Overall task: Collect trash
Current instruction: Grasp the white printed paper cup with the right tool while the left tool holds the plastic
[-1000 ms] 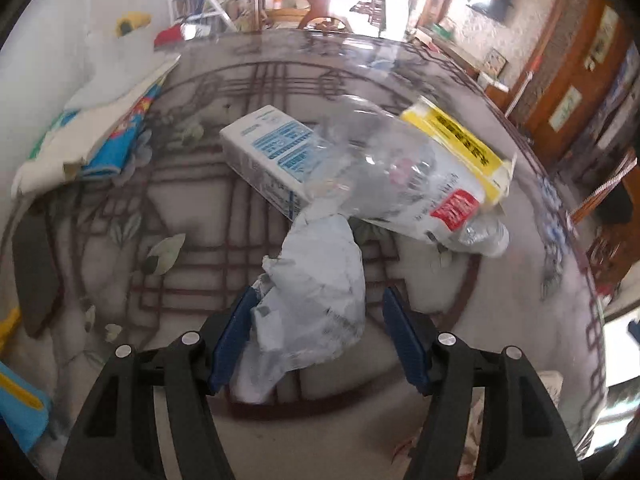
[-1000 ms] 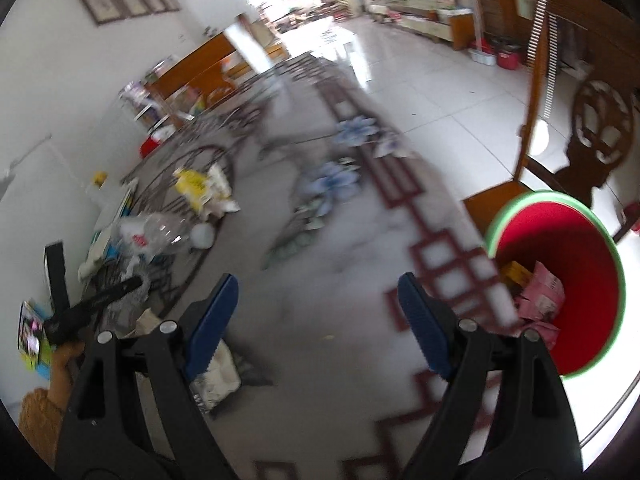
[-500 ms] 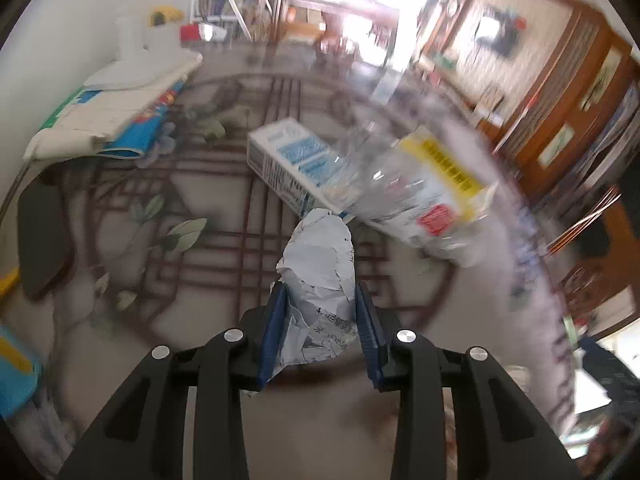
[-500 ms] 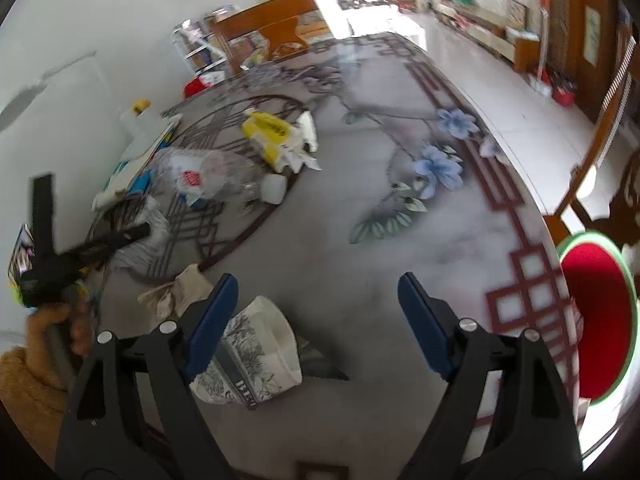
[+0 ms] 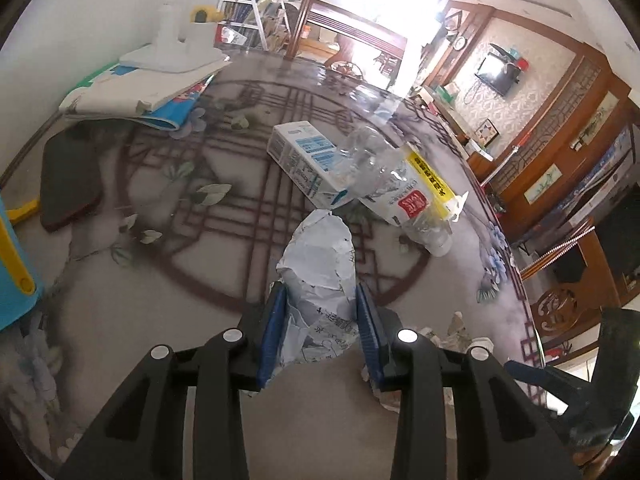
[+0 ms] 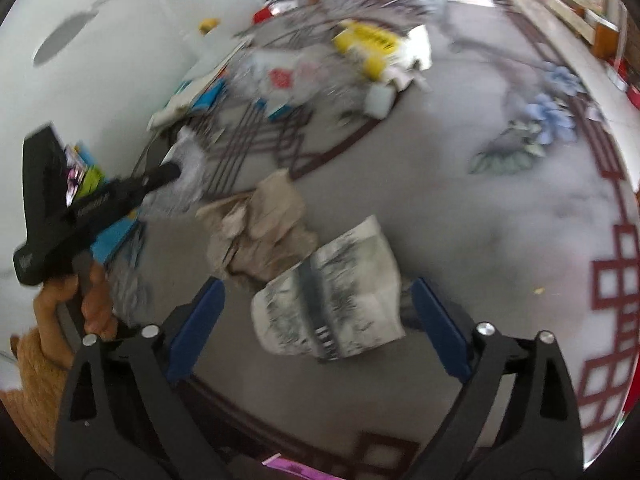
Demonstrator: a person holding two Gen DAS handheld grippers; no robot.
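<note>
My left gripper [image 5: 320, 330] is shut on a crumpled white paper wad [image 5: 320, 276] and holds it above the patterned table. Beyond it lie a white-and-blue carton [image 5: 306, 162], a clear plastic bottle [image 5: 396, 192] and a yellow packet [image 5: 430, 182]. My right gripper [image 6: 316, 328] is open, its jaws on either side of a crumpled paper cup with black print [image 6: 332, 300] on the table. A crumpled brown paper [image 6: 260, 232] lies just beyond the cup. The left gripper also shows in the right wrist view [image 6: 168, 172] at the left.
A stack of books and papers [image 5: 148, 92] and a dark flat pad [image 5: 68, 184] lie at the table's left. A blue and yellow object [image 5: 12, 276] is at the near left edge. A wooden chair [image 5: 560, 312] stands beyond the table's right rim.
My left gripper closed on the paper wad and lifted it. My right gripper swung from the red bin back over the table and came down around the printed paper cup.
</note>
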